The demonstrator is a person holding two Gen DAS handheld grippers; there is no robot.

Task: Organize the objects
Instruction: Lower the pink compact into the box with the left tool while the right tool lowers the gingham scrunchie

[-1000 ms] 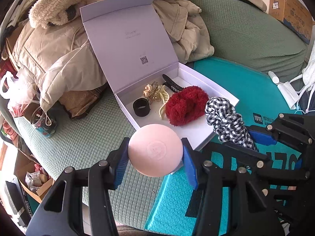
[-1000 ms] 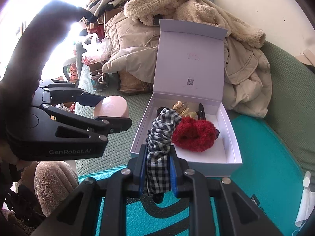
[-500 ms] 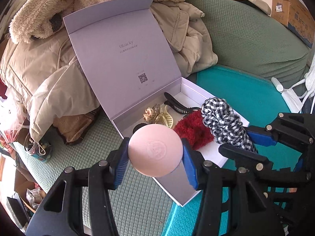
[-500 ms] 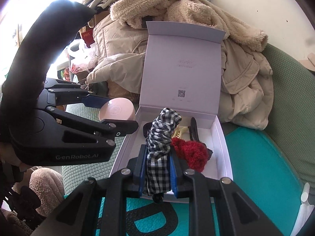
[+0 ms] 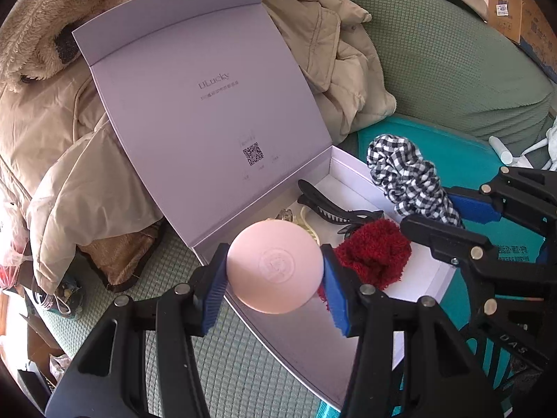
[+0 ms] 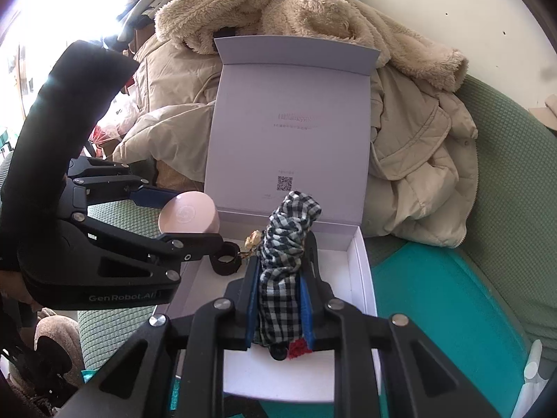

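My left gripper (image 5: 275,280) is shut on a round pink compact (image 5: 275,266) and holds it over the left front part of the open white box (image 5: 431,285). My right gripper (image 6: 278,308) is shut on a black-and-white checked scrunchie (image 6: 289,240), held above the box (image 6: 362,271). Inside lie a red fluffy scrunchie (image 5: 376,254), a black hair clip (image 5: 330,207), a cream claw clip, a gold clip (image 6: 252,240) and a black ring band (image 6: 226,261). The box lid (image 5: 209,104) stands open against the coats.
The box sits on a green sofa (image 5: 452,55) beside a teal padded mailer (image 6: 435,296). Beige coats (image 6: 417,139) are heaped behind the lid. A cardboard box (image 5: 511,3) sits at the far right. Bags and clutter lie at the left (image 5: 55,296).
Both grippers have moved forward with their loads, from in front of the box to over it. The compact and the checked scrunchie stay gripped.
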